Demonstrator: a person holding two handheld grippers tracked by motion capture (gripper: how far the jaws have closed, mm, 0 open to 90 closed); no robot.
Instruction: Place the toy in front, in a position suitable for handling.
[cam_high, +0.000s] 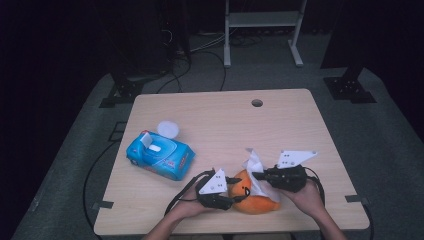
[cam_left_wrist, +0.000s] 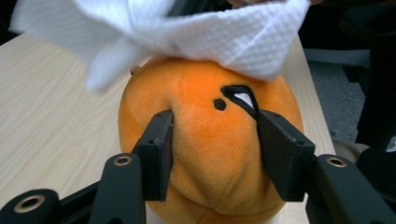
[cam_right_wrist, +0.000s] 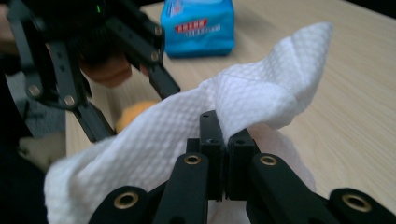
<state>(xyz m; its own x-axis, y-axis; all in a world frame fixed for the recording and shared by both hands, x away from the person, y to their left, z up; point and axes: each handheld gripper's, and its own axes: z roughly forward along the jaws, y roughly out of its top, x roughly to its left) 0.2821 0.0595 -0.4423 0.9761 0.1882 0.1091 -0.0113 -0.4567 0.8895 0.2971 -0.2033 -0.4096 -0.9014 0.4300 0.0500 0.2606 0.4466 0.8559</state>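
orange plush toy (cam_high: 252, 196) sat at the table's (cam_high: 300, 125) near edge, clamped by the left gripper (cam_high: 231, 191) from its left side. white wipe (cam_high: 256, 170) draped over its top, pinched in the right gripper (cam_high: 256, 175), just right of it.
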